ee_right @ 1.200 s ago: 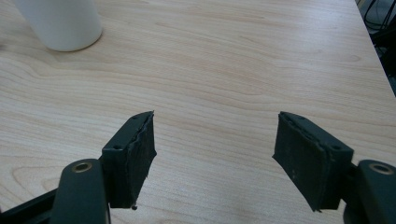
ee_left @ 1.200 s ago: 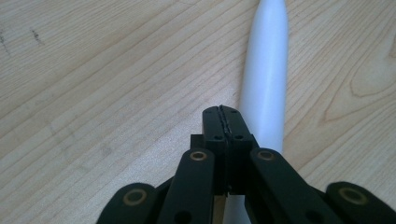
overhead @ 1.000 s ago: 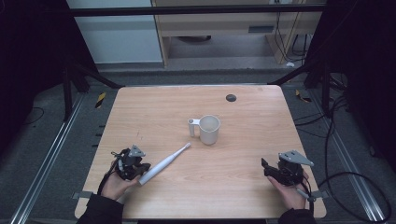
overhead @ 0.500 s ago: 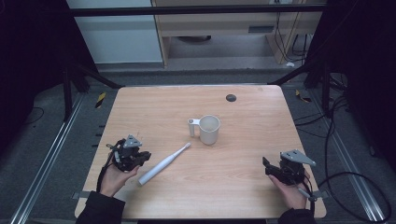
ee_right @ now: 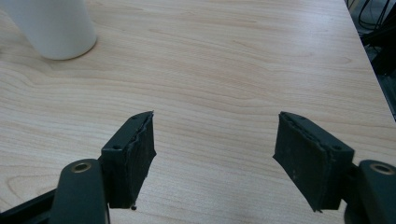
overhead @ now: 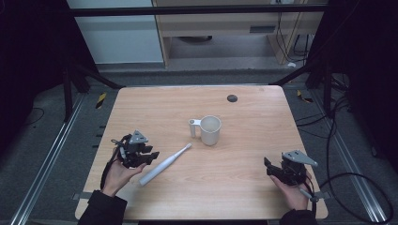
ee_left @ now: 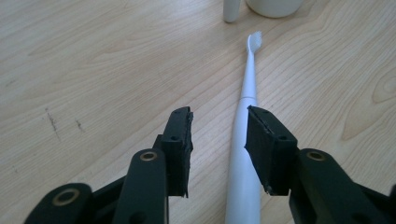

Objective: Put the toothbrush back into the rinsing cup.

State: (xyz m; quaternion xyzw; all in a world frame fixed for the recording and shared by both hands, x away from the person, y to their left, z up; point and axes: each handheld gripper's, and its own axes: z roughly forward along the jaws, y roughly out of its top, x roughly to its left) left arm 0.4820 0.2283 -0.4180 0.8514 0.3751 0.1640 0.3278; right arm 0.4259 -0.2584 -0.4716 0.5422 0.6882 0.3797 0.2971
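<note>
On the wooden table (overhead: 244, 187), your left gripper (ee_left: 218, 140) hovers with jaws parted, seemingly just above the toothbrush (ee_left: 243, 154); your right gripper (ee_right: 215, 154) rests wide apart.

Left black two-jaw tool (overhead: 149, 155) held low at the near-left, gripped from below by the left hand (overhead: 119, 174), dark sleeve (overhead: 101, 210) behind. Jaws parted moderately, nothing clamped. Right black two-jaw tool (overhead: 266, 164) at the near-right in the right hand (overhead: 291, 194), jaws spread wide, apparently just above the surface.
</note>
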